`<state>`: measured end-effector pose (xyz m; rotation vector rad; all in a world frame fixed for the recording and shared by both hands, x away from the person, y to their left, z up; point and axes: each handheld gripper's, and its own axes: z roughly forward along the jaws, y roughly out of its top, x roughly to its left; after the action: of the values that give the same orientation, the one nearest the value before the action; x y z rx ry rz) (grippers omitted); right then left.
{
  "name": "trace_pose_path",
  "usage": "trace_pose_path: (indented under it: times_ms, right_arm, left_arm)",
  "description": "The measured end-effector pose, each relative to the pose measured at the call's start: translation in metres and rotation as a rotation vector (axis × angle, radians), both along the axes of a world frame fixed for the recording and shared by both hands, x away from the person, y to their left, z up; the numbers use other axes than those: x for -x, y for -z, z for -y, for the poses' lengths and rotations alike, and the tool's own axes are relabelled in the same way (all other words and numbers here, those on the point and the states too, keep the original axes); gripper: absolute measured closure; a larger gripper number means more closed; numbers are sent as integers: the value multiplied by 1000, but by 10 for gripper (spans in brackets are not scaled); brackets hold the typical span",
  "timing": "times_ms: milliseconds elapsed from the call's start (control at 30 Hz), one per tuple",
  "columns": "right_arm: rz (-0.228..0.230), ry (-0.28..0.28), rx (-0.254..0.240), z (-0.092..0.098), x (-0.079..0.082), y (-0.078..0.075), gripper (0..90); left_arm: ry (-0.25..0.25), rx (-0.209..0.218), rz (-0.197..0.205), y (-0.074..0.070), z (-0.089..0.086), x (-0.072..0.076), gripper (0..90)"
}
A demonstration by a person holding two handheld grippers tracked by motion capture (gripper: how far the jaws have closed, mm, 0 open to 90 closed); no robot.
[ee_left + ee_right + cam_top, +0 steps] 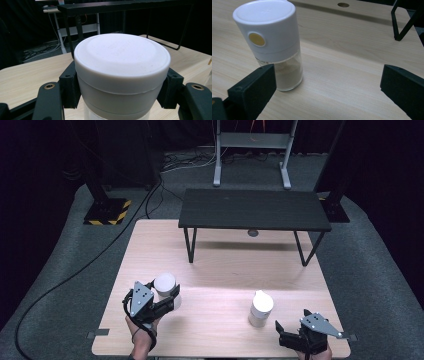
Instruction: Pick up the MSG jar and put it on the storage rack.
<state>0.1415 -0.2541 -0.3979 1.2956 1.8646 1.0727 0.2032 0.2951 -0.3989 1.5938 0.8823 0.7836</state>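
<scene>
On the pale wooden bench (225,270) stand two small jars with white caps. The left tongs (167,299) are pinching the left jar (165,287): in the left gripper view the two black jaws press against opposite sides of its white cap (122,65), just under the wider top rim, and a bit of clear body shows below the cap. From above, this jar sits near the front left part of the bench, with the person's left hand (141,332) coming in from the bottom edge behind the tongs.

The right jar (260,308) stands free on the bench, upright, toward the front right, well apart from the left jar. In the right gripper view it has a white cap with a round yellow spot (256,39) on its side and a clear lower part holding a light brownish powder (288,72). The right tongs (278,329) are spread wide and touch nothing; the jar stands just ahead of the left-hand jaw in that view, not between the two jaws. From above, these tongs rest low at the front right corner of the bench, near the jar and to its right.

At the far end of the bench stands a small black table (254,209) on thin black legs. A round hole (343,4) in the bench top lies beneath it
</scene>
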Motion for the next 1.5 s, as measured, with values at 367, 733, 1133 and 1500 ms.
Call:
trace_pose_path:
  times_ms: [367, 733, 1133, 1500]
  right_arm:
    - [0, -8, 6, -1, -1, -1, 0]
    - [1, -16, 11, -2, -3, -3, 0]
    - [-1, -20, 15, -2, -4, -4, 0]
    - [-2, -22, 18, -4, -6, -4, 0]
  left_arm:
    - [23, -10, 7, -10, 9, -14, 344]
    - [35, -15, 7, -17, 16, -28, 344]
    - [44, -19, 1, -25, 22, -43, 344]
    - [59, -27, 7, -33, 29, -56, 345]
